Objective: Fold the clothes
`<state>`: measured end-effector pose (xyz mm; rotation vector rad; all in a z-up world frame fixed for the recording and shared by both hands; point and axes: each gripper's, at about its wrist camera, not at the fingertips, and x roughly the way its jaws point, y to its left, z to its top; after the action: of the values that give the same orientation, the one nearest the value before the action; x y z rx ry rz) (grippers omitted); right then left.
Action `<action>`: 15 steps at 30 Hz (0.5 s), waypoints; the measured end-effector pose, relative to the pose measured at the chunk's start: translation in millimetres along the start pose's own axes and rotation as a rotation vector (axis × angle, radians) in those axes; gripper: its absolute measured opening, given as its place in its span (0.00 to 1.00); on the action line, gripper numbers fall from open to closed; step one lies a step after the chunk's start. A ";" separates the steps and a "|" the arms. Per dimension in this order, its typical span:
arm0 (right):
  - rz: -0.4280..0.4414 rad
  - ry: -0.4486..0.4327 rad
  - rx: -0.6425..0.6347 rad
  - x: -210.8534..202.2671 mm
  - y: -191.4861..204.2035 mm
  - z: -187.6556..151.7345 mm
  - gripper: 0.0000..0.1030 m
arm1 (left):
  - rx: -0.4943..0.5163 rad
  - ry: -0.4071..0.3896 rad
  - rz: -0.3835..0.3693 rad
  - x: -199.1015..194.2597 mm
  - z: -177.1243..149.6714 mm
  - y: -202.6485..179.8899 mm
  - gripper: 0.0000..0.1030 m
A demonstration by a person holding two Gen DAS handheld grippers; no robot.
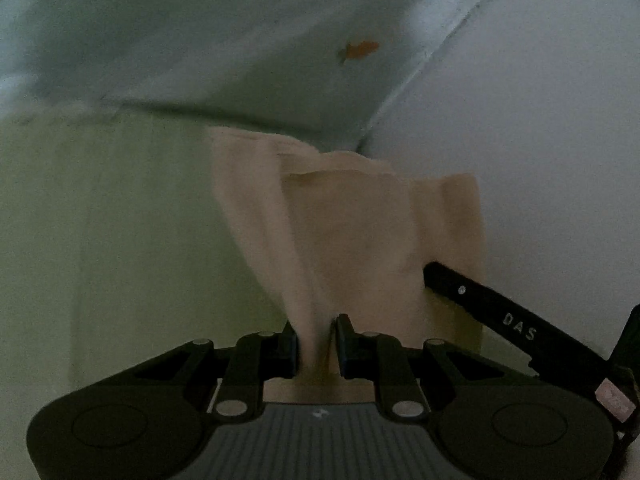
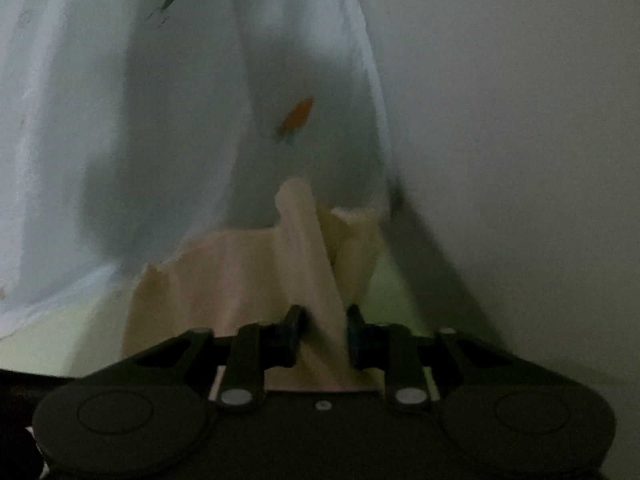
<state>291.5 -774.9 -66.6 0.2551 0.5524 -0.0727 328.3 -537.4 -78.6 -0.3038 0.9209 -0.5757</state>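
A beige garment (image 1: 360, 232) hangs bunched between the two fingers of my left gripper (image 1: 316, 344), which is shut on a fold of it. In the left wrist view one black finger (image 1: 480, 300) of the right gripper reaches in from the right and touches the same cloth. In the right wrist view the beige garment (image 2: 248, 276) rises in a crumpled ridge, and my right gripper (image 2: 324, 332) is shut on its edge. The cloth hides the pads of both grippers. Both views are blurred.
A light blue cloth (image 1: 240, 52) with a small orange mark (image 1: 360, 50) lies beyond the garment, also seen as the blue cloth (image 2: 160, 120) in the right wrist view. A pale green surface (image 1: 100, 220) lies below left, a white surface (image 1: 540, 120) to the right.
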 end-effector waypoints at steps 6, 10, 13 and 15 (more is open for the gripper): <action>-0.078 -0.068 -0.172 105.2 -10.1 32.3 0.18 | 0.042 -0.033 0.069 82.6 51.7 17.5 0.18; -0.159 0.028 -0.189 157.7 -10.2 14.8 0.18 | 0.043 -0.010 0.125 118.8 57.6 42.3 0.22; -0.189 0.015 -0.217 165.1 -5.4 1.6 0.20 | 0.030 -0.034 0.101 114.1 49.6 54.2 0.24; -0.204 0.021 -0.211 162.1 -1.9 1.2 0.25 | 0.039 -0.036 0.123 109.9 49.4 52.3 0.36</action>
<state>429.6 -777.1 -151.6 -0.0068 0.6008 -0.2078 437.8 -559.3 -147.7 -0.2201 0.8856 -0.4735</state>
